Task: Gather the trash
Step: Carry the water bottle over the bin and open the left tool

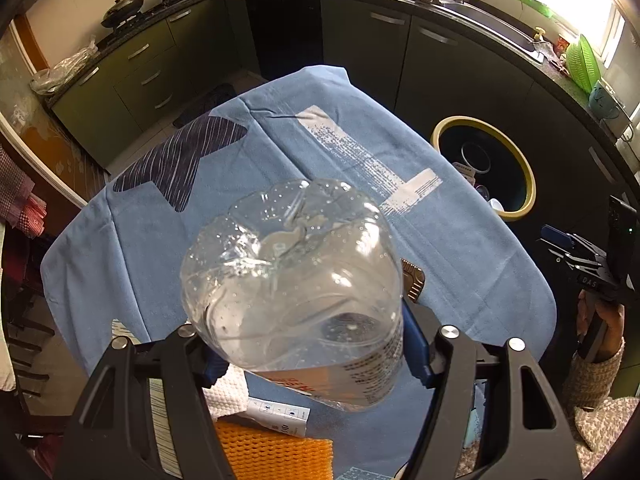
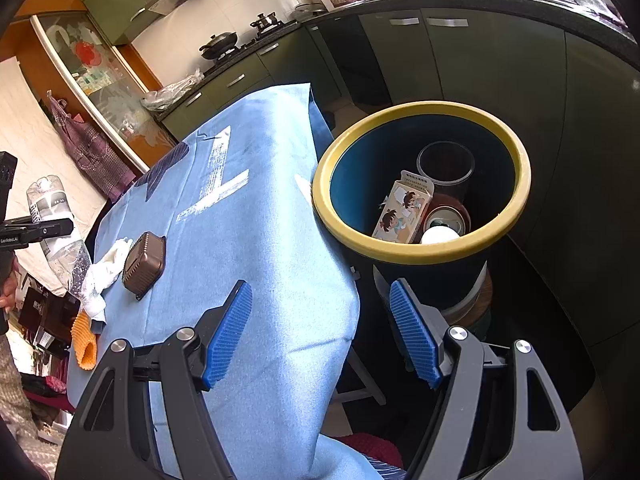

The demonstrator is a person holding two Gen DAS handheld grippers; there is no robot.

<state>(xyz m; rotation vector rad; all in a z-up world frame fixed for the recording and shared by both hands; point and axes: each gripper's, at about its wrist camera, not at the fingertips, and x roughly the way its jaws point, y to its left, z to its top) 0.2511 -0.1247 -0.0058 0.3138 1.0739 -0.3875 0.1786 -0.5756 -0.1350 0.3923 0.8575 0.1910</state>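
1. Left gripper (image 1: 308,356): fingers clamped on a clear plastic bottle (image 1: 292,292), blue pads on either side of its labelled part. Points steeply down over the blue cloth (image 1: 328,152) covering the worktop. The bottle is held clear of the cloth, base toward the camera.
2. In the right wrist view the same bottle (image 2: 56,232) hangs at the far left edge, tilted, with the black finger (image 2: 38,229) of the left gripper across its middle.
3. On the worktop below and beside it: white crumpled tissue (image 2: 106,268), brown ribbed tray (image 2: 145,264) touching the tissue, orange foam net (image 2: 84,346) at the near edge.
4. Right gripper (image 2: 320,332): fingers well apart, nothing between them. Angled down, straddling the worktop's right edge, left pad over the cloth, right pad over the gap beside the bin.
5. Yellow-rimmed bin (image 2: 520,184) stands just right of the worktop. It holds a cartoon carton (image 2: 404,208), a red can (image 2: 448,216), a white round item (image 2: 438,235) and a clear cup (image 2: 446,168).
6. A hand (image 1: 600,320) in a knit sleeve holds the right gripper's handle, at the right edge of the left wrist view.
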